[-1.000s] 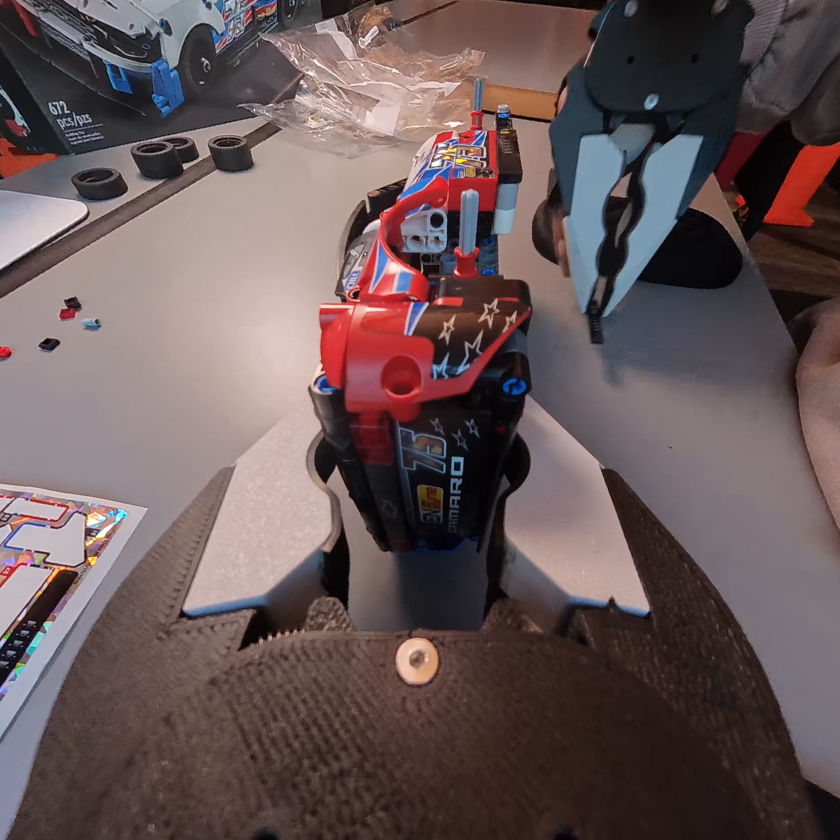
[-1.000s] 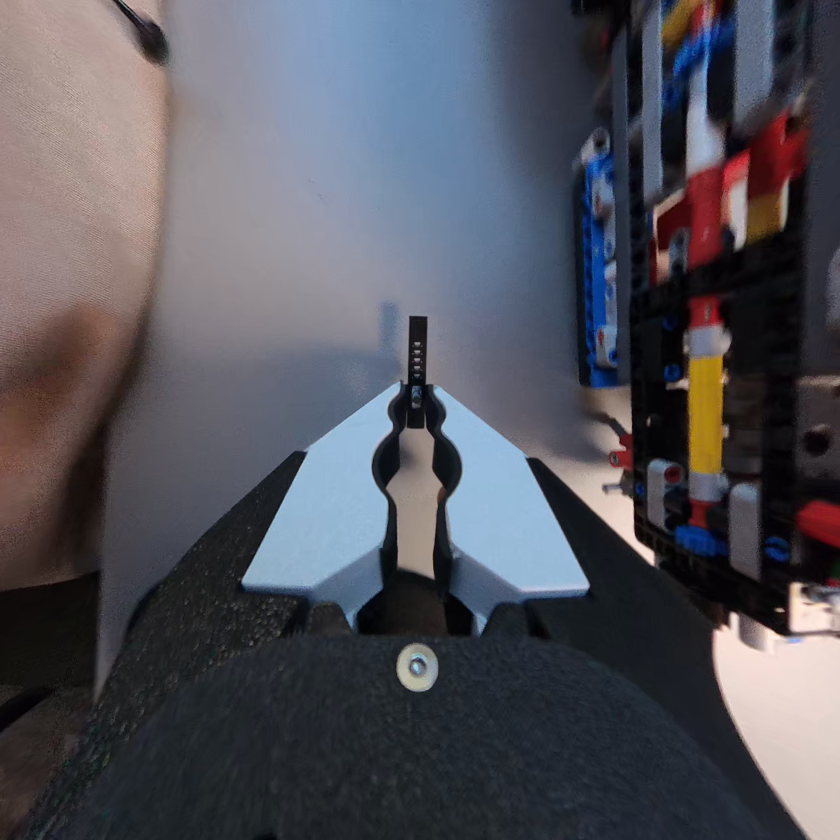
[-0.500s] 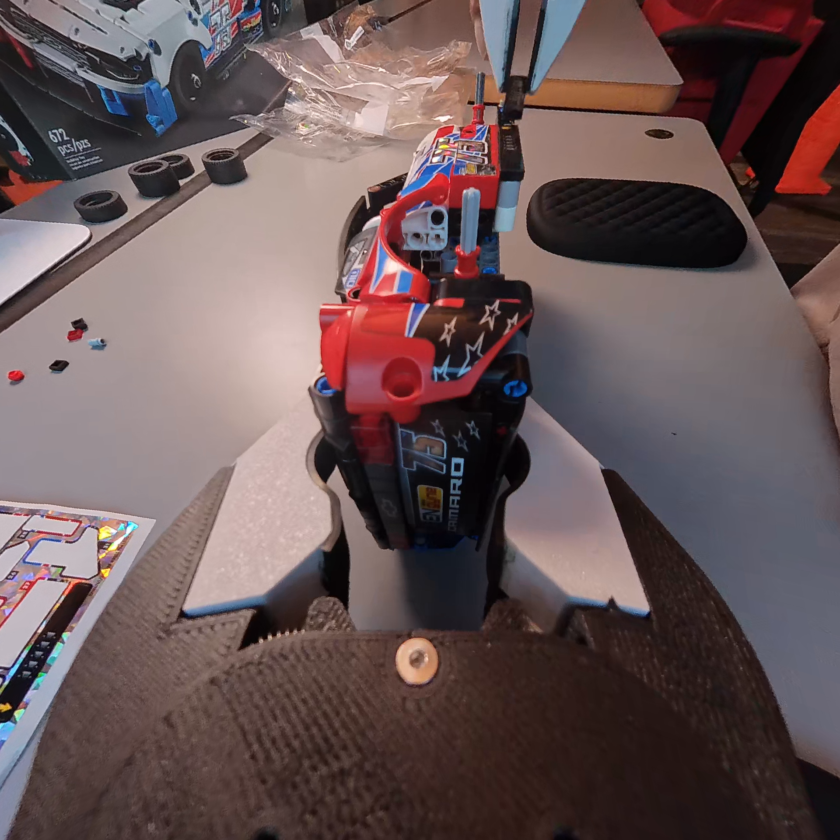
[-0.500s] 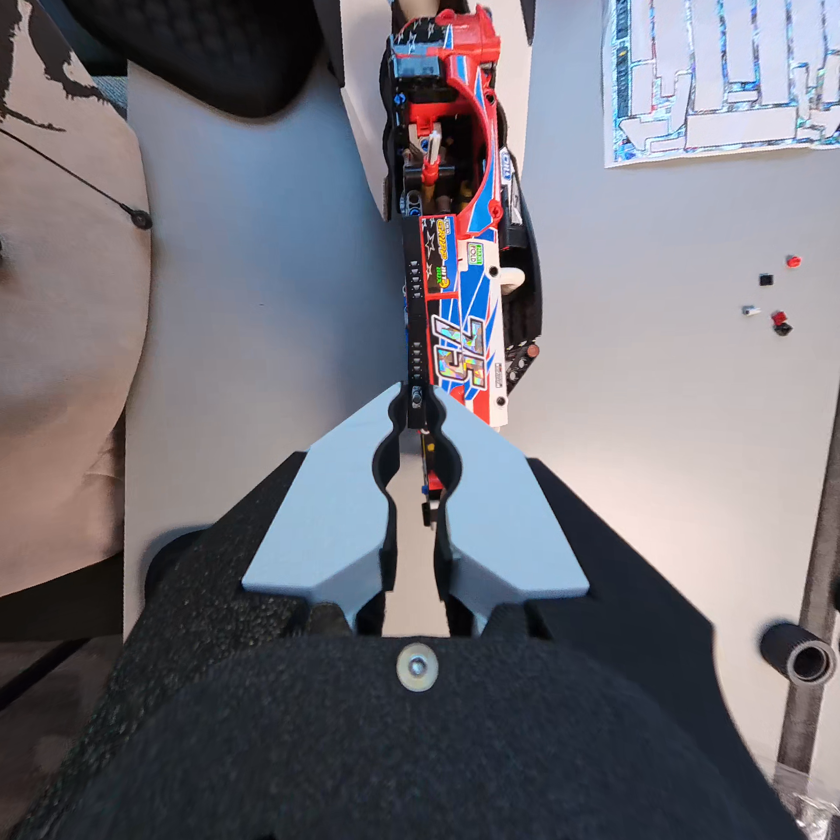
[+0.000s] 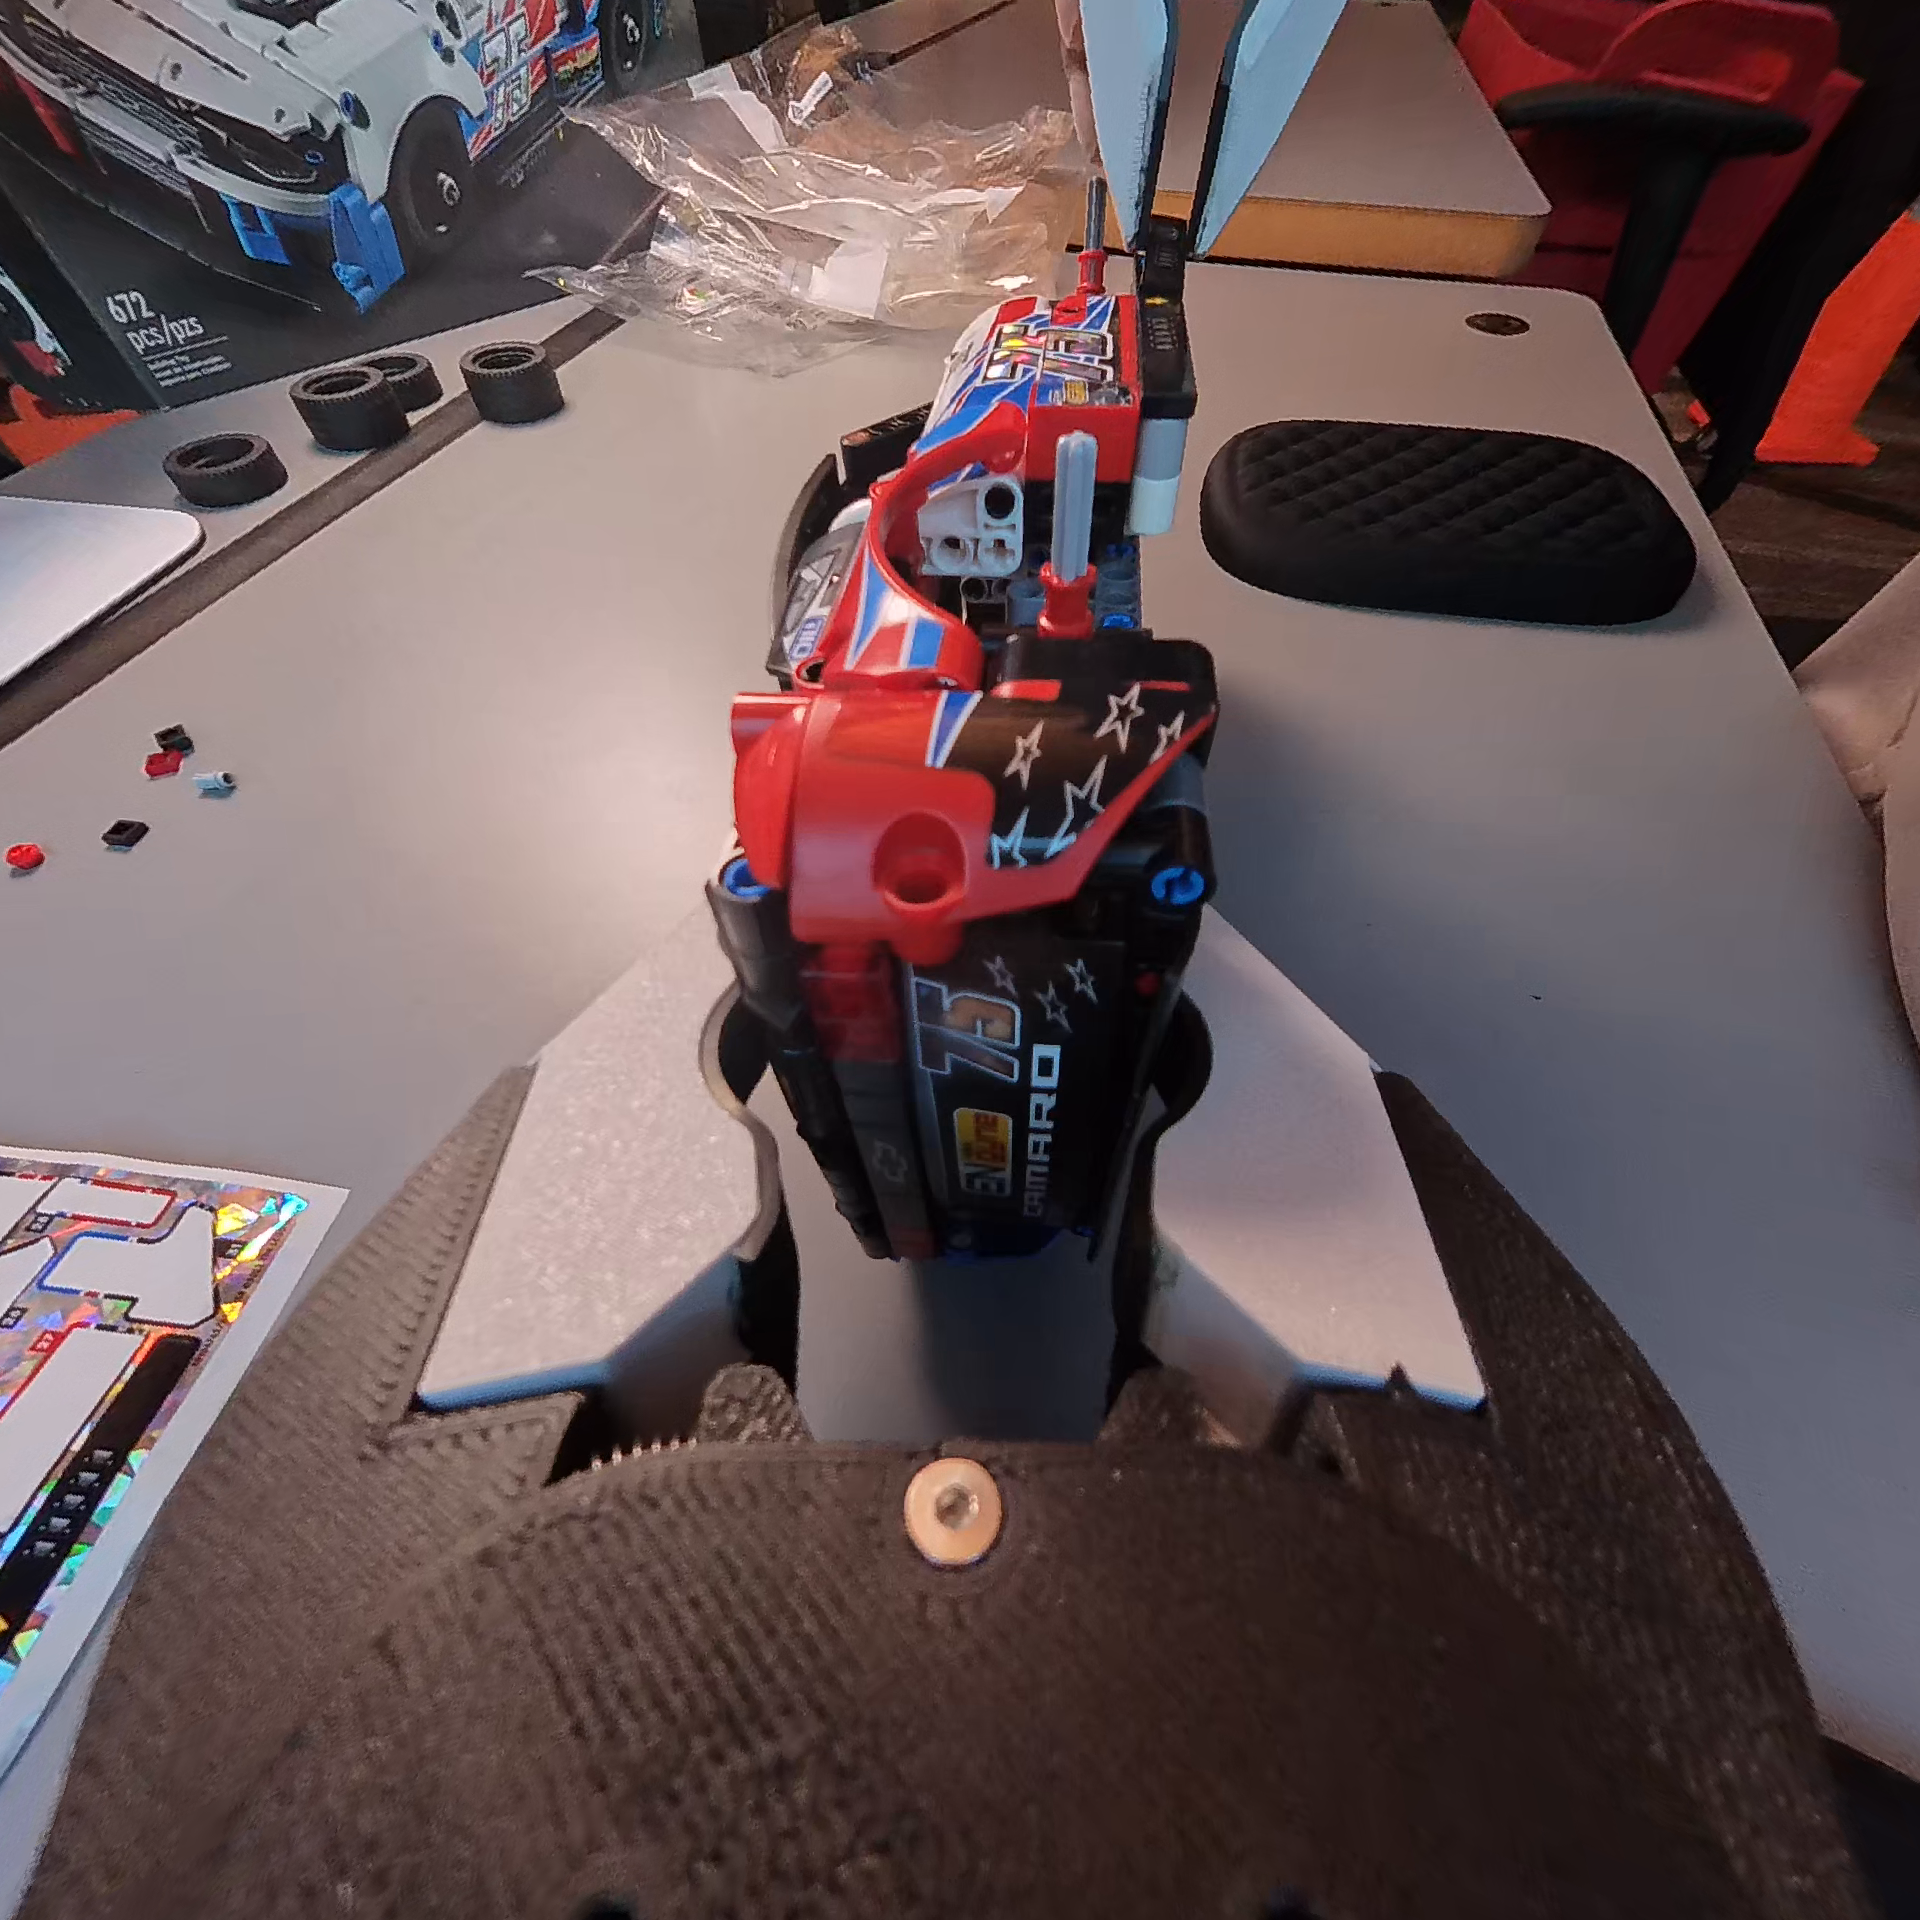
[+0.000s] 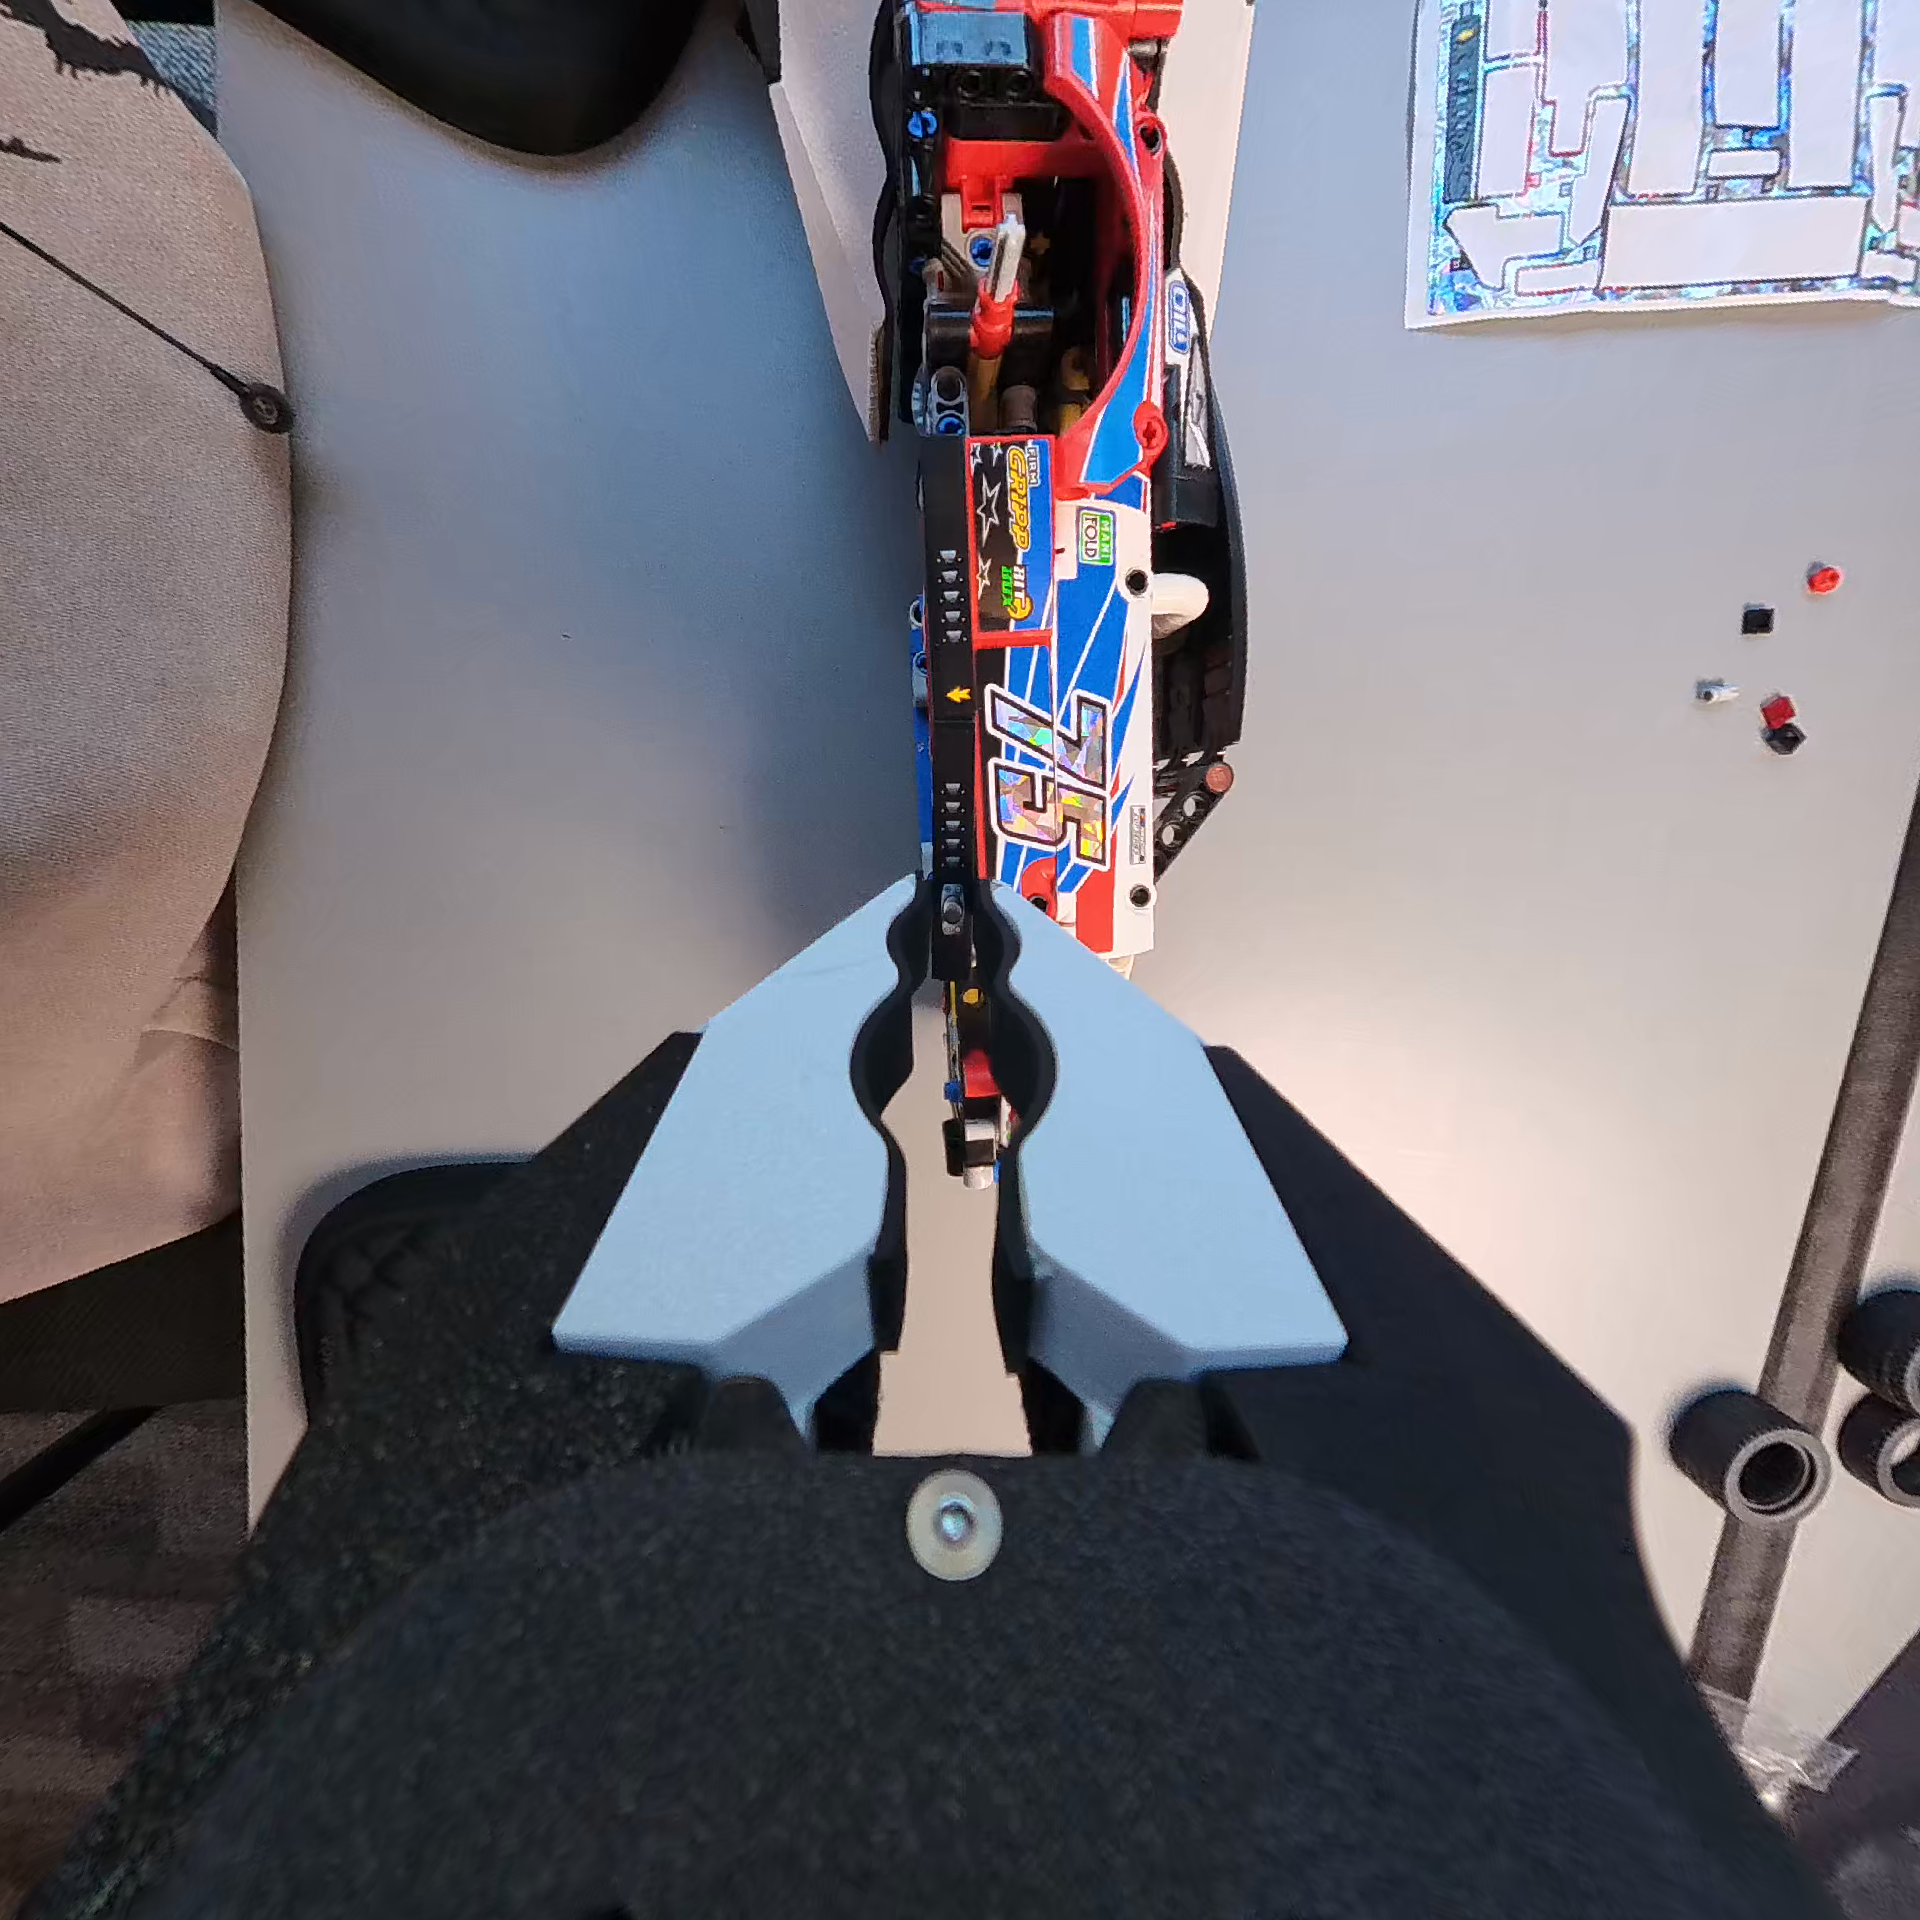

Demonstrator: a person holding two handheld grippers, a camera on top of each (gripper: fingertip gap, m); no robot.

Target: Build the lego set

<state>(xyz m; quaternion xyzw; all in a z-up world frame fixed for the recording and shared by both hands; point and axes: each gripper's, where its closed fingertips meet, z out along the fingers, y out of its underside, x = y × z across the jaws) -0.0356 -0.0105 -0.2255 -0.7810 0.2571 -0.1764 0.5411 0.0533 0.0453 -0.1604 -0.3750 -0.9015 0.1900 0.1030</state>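
Left gripper [image 5: 961,1049]: fingers spread wide and clamped on the rear end of the lego car [image 5: 987,831], which stands on its side on the grey table [image 5: 468,623], its length running away from the camera. The left finger [image 5: 623,1122] and its mate press the car's black stickered rear from either side.

Left of that gripper, a holographic sticker sheet [image 5: 114,1309] lies flat at the table edge. Further out, a few small loose pieces [image 5: 171,764], red, black and grey, lie scattered and well apart from the car.

Right gripper [image 6: 951,914]: fingers nearly closed, pinching a thin black strip piece [image 6: 951,707] by its near end. The strip lies along the car's upper edge, beside the white, blue and red side panel; whether it is seated cannot be told. In the left wrist view this gripper [image 5: 1169,234] stands over the car's far end, pointing down.

Beyond: a black quilted pad [image 5: 1444,520] right of the car, four black tyres [image 5: 353,400] to the left, then crumpled clear bags [image 5: 831,208] and the set's box [image 5: 208,156].
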